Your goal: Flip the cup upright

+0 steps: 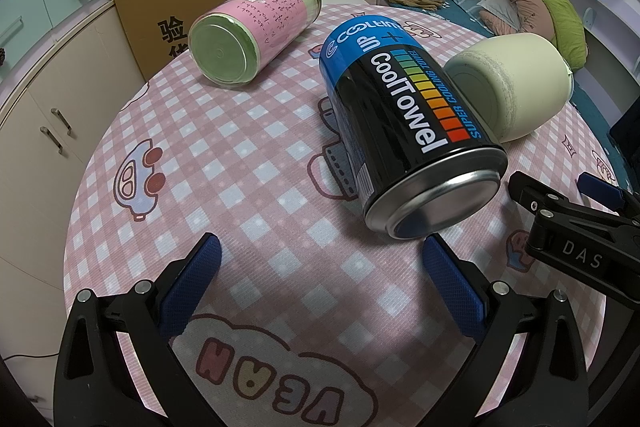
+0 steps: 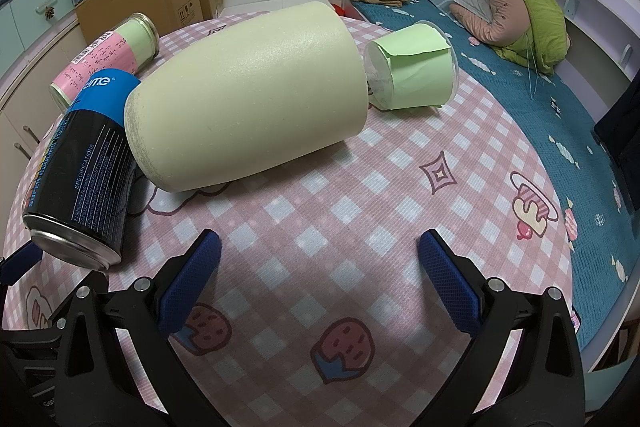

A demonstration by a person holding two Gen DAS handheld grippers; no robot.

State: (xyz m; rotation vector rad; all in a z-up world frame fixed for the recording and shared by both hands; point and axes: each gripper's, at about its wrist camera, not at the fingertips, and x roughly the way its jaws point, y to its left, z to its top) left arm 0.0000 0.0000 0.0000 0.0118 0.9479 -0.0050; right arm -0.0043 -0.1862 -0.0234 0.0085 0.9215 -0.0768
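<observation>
cream cup [image 2: 248,95] on its side | left claw [image 1: 320,283] wide | right claw [image 2: 320,279] wide, low

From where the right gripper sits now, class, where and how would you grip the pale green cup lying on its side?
Grip the pale green cup across its rounded middle, with the open right gripper coming straight in from the near side. It lies on its side, base toward the black and blue can, so its long wall faces the fingers. I'd avoid the base end, which seems to touch the can.

One black-and-blue can [image 1: 404,131], one pink-labelled jar [image 1: 256,27], one cream tumbler [image 2: 248,95], one green-papered plastic cup [image 2: 412,67]
</observation>
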